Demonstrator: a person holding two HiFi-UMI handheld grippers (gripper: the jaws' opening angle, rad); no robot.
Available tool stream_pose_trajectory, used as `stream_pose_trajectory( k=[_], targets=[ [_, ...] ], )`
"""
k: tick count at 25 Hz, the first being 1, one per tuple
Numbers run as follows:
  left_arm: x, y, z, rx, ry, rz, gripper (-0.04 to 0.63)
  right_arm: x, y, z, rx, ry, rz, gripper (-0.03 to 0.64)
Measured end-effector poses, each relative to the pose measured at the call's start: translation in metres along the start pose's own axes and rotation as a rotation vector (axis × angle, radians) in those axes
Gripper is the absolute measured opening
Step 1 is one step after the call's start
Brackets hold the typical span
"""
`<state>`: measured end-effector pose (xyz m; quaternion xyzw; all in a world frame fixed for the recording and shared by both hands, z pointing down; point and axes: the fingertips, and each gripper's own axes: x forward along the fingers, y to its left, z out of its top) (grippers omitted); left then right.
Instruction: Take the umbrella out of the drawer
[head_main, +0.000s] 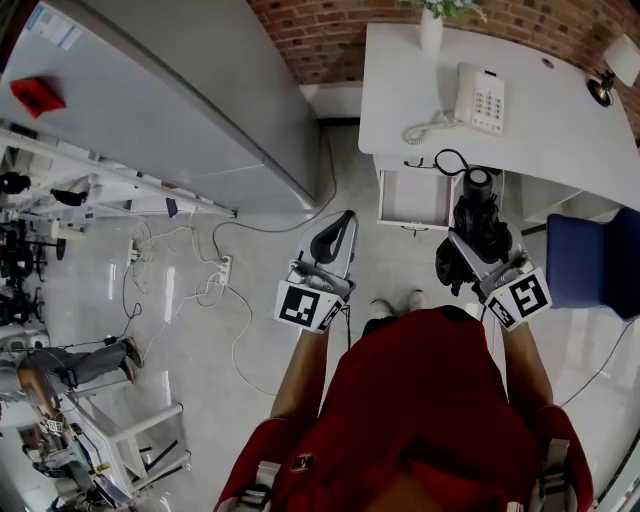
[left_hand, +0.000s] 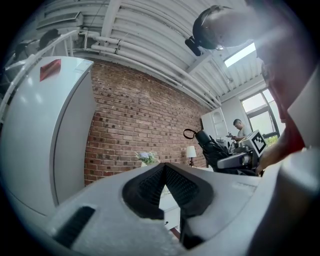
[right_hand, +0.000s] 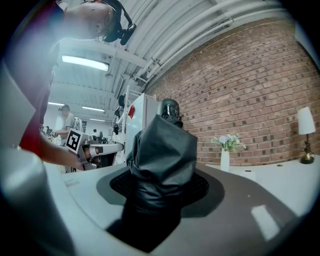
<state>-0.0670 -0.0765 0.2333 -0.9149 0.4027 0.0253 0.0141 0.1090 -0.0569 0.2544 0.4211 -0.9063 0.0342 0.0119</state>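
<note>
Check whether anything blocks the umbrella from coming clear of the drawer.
Nothing visible does. The right gripper is shut on the folded black umbrella, which in the head view sits beside the open drawer rather than inside it. The left gripper is shut and empty, off to the side and apart from both.

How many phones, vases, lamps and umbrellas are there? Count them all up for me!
Phone: 1
Vase: 1
Lamp: 1
Umbrella: 1
Total: 4
</note>
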Motion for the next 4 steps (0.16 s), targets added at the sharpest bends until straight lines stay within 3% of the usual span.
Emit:
stream_pose_trajectory(
  k=[4],
  targets=[
    [-0.0010,0.0032,-0.0052,-0.004,0.002,0.001,0.008,0.0016,-0.0003,-0.0041,-0.001,0.003,-0.001,0.261]
  ],
)
